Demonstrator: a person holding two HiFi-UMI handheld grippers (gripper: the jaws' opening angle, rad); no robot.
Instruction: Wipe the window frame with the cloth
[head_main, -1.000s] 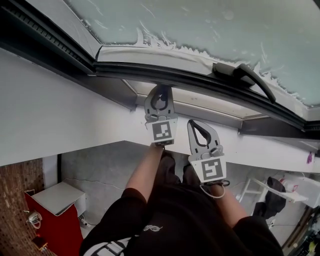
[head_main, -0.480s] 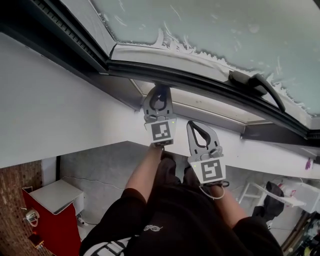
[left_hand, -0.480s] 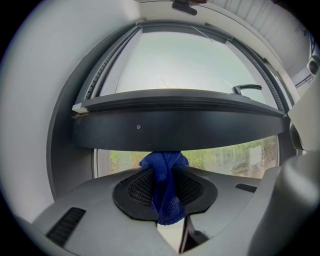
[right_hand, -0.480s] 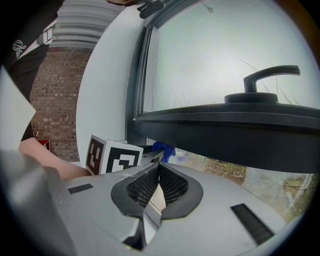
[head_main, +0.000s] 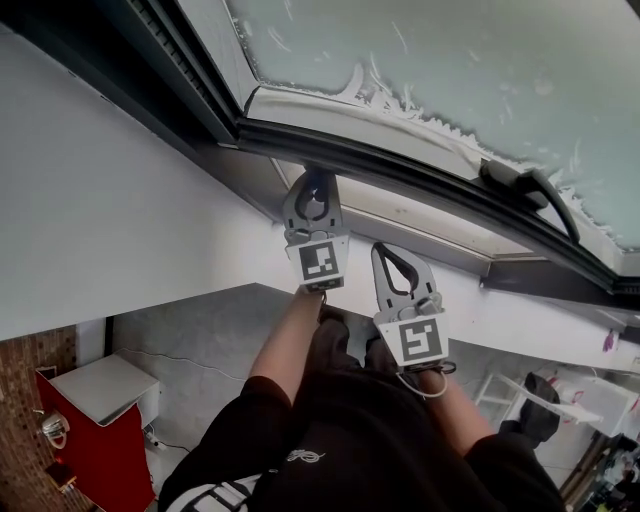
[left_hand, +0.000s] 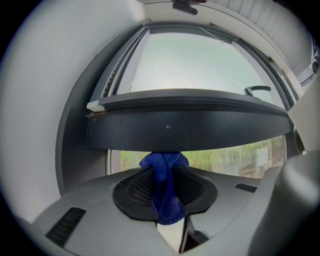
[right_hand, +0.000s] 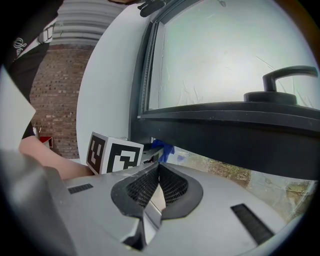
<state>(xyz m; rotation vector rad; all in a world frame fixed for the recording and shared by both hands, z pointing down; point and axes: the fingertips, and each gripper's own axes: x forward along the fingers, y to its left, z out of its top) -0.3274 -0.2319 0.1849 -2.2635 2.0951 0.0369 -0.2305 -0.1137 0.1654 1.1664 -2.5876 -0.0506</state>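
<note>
The blue cloth (left_hand: 166, 192) is seen only in the gripper views. It is clamped in the closed jaws of the left gripper (left_hand: 165, 181), bunched up against the dark window frame (left_hand: 190, 127). The right gripper (right_hand: 159, 184) is shut on nothing. In the head view the cloth is hidden behind the tool.

No word or number can be read. At the rear of the left gripper (head_main: 312, 178), a cube (head_main: 320, 262) bears a black-and-white square marker pattern; the right gripper (head_main: 386, 252) has a like-patterned cube. Behind both, a white script logo (head_main: 300, 456) on a black garment (head_main: 380, 440) is too small to read.
</note>
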